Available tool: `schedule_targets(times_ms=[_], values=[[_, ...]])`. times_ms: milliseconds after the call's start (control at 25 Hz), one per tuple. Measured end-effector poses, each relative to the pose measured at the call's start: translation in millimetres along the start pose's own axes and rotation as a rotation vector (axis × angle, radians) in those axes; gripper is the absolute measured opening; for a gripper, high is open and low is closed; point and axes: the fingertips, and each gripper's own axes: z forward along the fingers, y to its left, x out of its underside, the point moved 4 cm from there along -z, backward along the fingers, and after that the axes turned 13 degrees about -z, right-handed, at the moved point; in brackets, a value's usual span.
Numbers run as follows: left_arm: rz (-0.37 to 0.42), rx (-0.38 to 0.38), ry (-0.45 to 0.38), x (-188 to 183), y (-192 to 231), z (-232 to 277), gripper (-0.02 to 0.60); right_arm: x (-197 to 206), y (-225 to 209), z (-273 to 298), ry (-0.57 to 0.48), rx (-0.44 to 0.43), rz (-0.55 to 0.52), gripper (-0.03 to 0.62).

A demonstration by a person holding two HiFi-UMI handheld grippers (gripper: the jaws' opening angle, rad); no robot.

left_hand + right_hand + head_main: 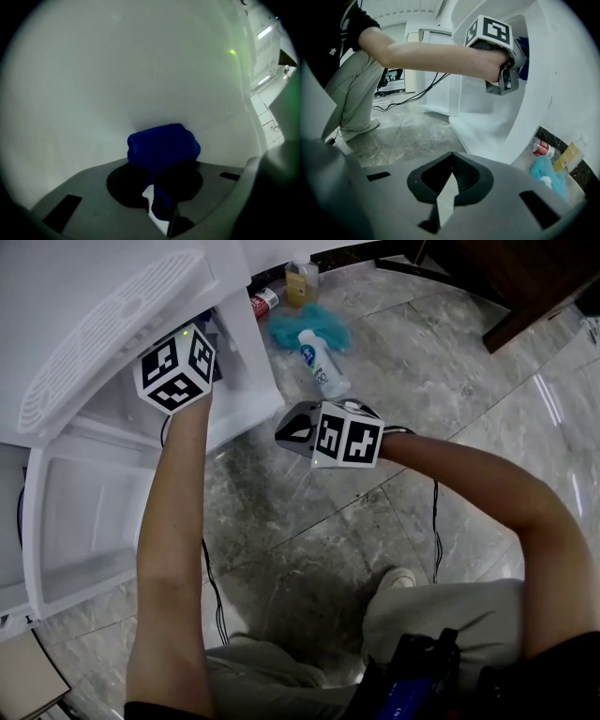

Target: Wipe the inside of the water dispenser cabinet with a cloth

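**Item: blue cloth** point(163, 149) – one piece, wadded into a rounded bundle. It is sitting inside the white water dispenser cabinet point(242, 362), at 10 o'clock in the head view, with its front close against the smooth inner wall point(140, 70); whether it is actually touching cannot be told.

**Holder:** the left gripper point(159, 199) is pinching a tail of the cloth between its jaws, and the bulk is bulging out past the tips.

**Handling, as judged:**
- Soft, light and compressible, with no stiffness of its own.
- It is likely dragging rather than sliding on glossy plastic, so a shallow pinch could be letting it creep out.
- The best hold is on the bunched middle folds, leaving a fat pad ahead of the tips for wiping.

**Spare tool:** the right gripper point(449, 185) is hanging over the marble floor point(441, 381) near the centre of the head view, jaws pressed together with nothing between them.

**Other stock, at 12 o'clock on the floor:**
- teal rag point(286, 329)
- white bottle point(322, 362) lying on that rag
- red can point(264, 303)
- yellow bottle point(298, 285)

**Cabinet door** point(84, 521) – standing open at 8 o'clock.
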Motion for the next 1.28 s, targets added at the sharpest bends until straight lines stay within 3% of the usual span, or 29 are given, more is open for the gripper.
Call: schedule_targets(times_ms=[320, 640, 880, 1280], values=[[0.046, 0.01, 0.019, 3, 1, 4, 0.077, -10, 4, 6, -0.027, -0.018, -0.019, -0.002], [0.023, -0.024, 0.037, 3, 8, 9, 0.077, 14, 21, -1, 0.016, -0.042, 0.004, -0.002], [0.001, -0.001, 0.05, 9, -7, -7, 0.077, 3, 18, 4, 0.003, -0.045, -0.02, -0.002], [0.078, -0.028, 0.068, 7, 9, 12, 0.077, 20, 25, -2, 0.052, -0.059, -0.037, -0.003]])
